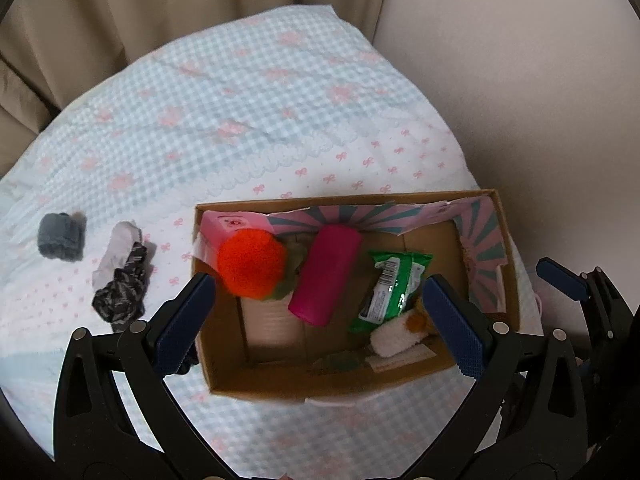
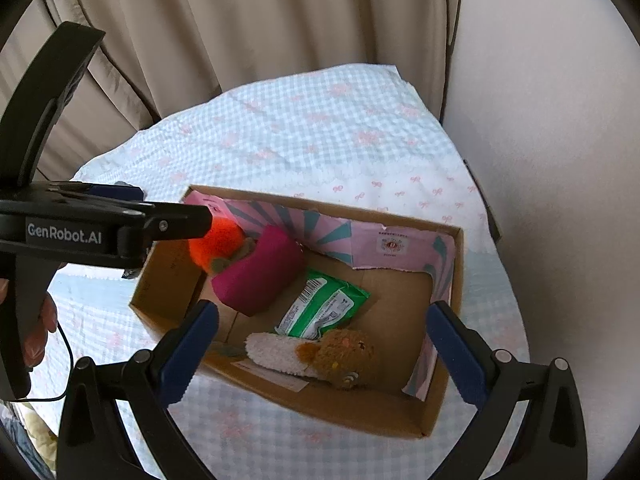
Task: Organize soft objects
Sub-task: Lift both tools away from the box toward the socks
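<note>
Left wrist view shows your left claw and right claw both wide open and empty over the box, so reaching for the grey bundle at left could snag its rim.

Cardboard box sits on the bedsheet, near its right edge. In the box, left to right: knitted ball in the far-left corner, rolled towel touching it, wet-wipes pack mid-box. Rolled washcloth and plush toy lie at the near wall, touching. Left of the box, on the sheet: crumpled cloth bundle, rolled sock farther left.
</note>
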A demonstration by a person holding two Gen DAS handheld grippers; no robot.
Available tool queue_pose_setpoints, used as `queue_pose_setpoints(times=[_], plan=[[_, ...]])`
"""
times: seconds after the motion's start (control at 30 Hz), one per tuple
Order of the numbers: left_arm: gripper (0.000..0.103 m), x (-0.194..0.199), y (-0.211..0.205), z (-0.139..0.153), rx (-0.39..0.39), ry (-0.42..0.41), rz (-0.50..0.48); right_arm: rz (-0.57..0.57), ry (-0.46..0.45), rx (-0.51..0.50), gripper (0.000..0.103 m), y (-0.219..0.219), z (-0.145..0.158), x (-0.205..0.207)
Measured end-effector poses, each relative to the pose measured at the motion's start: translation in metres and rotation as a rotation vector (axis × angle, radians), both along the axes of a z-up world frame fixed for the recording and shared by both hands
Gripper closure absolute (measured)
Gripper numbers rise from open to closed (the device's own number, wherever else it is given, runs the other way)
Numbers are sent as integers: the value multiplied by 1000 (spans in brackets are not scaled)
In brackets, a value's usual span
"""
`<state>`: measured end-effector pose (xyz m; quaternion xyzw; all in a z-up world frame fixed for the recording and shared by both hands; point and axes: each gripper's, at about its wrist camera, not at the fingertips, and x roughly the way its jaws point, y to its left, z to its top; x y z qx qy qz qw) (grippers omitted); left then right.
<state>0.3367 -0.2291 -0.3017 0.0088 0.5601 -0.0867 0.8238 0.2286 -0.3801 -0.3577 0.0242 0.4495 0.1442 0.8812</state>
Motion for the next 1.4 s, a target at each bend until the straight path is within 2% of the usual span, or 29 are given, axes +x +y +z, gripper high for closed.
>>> queue_pose_setpoints(times=[0.13, 0.27, 0.57, 0.77, 0.93, 1.13, 1.3, 1.4], plan=[[0, -12, 4, 21, -11, -14, 7, -2, -19, -11, 0, 4, 17, -10], [0, -33, 11, 56, -20, -57, 9, -19, -26, -10, 0, 7, 39, -22], [0, -87, 37, 132, -53, -178, 6, -96, -90, -21, 0, 25, 108, -59], [0, -133, 75, 181, -84, -275, 0, -179, -154, -47, 0, 45, 155, -96], [0, -180, 120, 217, -72, -364, -7, -270, -217, -89, 0, 73, 193, -137], [0, -229, 181, 240, -63, -446, -9, -356, -281, -94, 0, 113, 223, -186], [0, -256, 226, 242, -88, -466, -11, -415, -308, -65, 0, 143, 234, -219], [0, -269, 252, 242, -69, -478, -28, -443, -324, -71, 0, 163, 235, -236]])
